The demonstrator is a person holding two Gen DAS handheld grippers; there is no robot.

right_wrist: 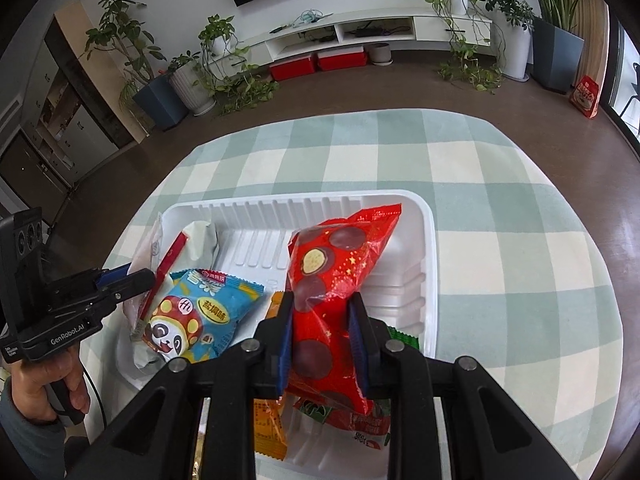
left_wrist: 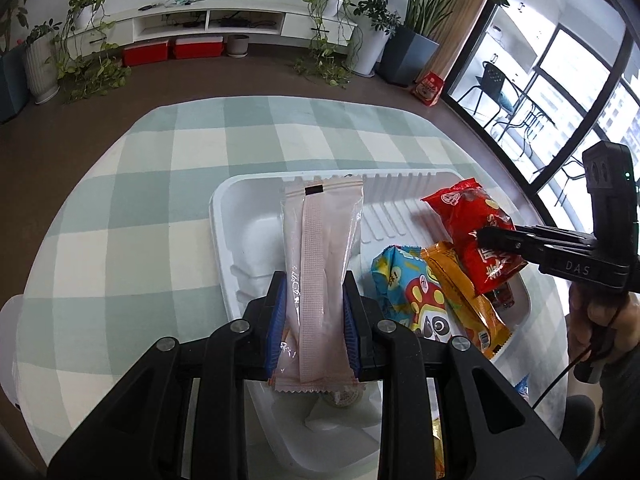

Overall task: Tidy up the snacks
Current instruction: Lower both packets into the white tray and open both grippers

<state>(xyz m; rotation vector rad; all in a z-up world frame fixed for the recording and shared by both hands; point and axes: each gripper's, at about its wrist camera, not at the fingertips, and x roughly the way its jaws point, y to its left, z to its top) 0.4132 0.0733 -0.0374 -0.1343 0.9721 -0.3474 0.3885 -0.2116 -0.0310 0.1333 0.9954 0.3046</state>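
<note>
Item: white foam tray, on the green-checked worktop; the landmark for all entries.

Left hand-held gripper: clamped on a pale pink sachet, held lengthwise over the tray's left half.

Right hand-held gripper: clamped on a red dotted snack bag, above the tray's right half.

Already in tray: blue panda-print packet, orange packet, at its near side.

Handling note: probably lower each packet onto bare tray floor, left and right apart, flat and inside the rim, before letting go.
</note>
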